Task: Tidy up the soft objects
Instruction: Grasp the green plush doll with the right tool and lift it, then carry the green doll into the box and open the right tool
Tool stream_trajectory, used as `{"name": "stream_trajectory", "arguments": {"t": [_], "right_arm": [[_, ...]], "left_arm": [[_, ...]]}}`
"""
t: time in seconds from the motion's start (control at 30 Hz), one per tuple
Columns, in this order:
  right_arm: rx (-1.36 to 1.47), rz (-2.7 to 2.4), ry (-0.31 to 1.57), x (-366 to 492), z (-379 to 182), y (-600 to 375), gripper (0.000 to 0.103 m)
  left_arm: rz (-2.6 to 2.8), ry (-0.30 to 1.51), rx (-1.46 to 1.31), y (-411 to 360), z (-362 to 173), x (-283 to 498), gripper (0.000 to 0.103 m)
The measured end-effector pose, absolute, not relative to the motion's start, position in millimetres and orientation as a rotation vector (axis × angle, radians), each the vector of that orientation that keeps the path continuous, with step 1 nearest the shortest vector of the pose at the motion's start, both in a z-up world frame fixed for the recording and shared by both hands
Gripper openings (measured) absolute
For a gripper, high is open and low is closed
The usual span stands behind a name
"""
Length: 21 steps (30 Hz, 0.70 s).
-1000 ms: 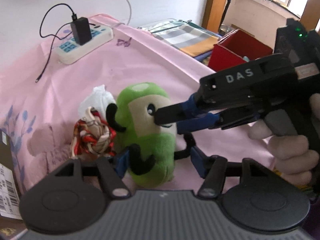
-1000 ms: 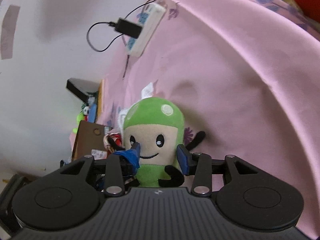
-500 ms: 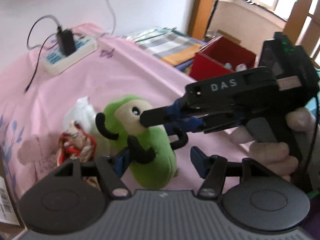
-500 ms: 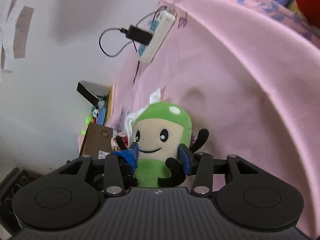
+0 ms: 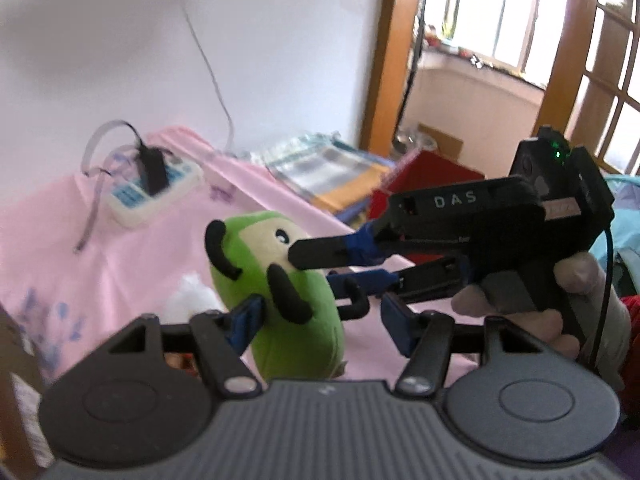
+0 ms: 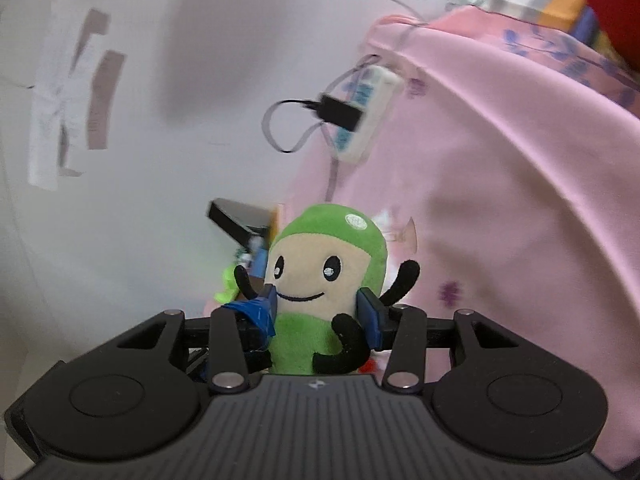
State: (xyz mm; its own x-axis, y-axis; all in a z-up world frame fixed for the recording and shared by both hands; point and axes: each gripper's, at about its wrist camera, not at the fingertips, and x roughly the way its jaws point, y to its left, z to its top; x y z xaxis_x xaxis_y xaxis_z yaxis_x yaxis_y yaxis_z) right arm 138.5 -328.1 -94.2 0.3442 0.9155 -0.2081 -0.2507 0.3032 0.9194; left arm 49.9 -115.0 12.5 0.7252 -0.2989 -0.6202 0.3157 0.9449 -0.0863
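Note:
A green plush toy (image 6: 320, 280) with a beige face and black limbs is held by my right gripper (image 6: 320, 316), shut on its sides at chin height, lifted above the pink cloth. In the left wrist view the plush (image 5: 276, 280) hangs tilted, pinched by the right gripper (image 5: 320, 268) coming in from the right. My left gripper (image 5: 320, 320) is open; its left finger sits beside the plush without closing on it. A white soft item (image 5: 188, 296) lies on the cloth behind the plush.
A pink cloth (image 5: 120, 264) covers the table. A white power strip (image 5: 148, 196) with a black plug lies at the back. Folded fabrics (image 5: 332, 176) and a red box (image 5: 424, 176) sit at the far right. A cardboard box edge (image 5: 16, 360) is at left.
The right gripper has raised the plush off the cloth and tilted it. Both views have swung upward; the rope toy and white item dropped lower or out of view.

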Motion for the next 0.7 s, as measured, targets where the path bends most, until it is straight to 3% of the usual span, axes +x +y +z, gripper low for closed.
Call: {"name": "stream_trajectory", "arguments": {"t": [0.37,0.7], "right_arm": [[0.901,1.166,0.824,130.0,-33.2,-209.3,0.029],[0.741,1.31,0.856,115.2,-6.4,-68.0,0.029]], "left_arm": [[-0.142,0.501,-0.001,-1.7,61.1,-11.6,0.063],[0.034,0.5,-0.062,102.6,55.8,-46.7,0.063]]}}
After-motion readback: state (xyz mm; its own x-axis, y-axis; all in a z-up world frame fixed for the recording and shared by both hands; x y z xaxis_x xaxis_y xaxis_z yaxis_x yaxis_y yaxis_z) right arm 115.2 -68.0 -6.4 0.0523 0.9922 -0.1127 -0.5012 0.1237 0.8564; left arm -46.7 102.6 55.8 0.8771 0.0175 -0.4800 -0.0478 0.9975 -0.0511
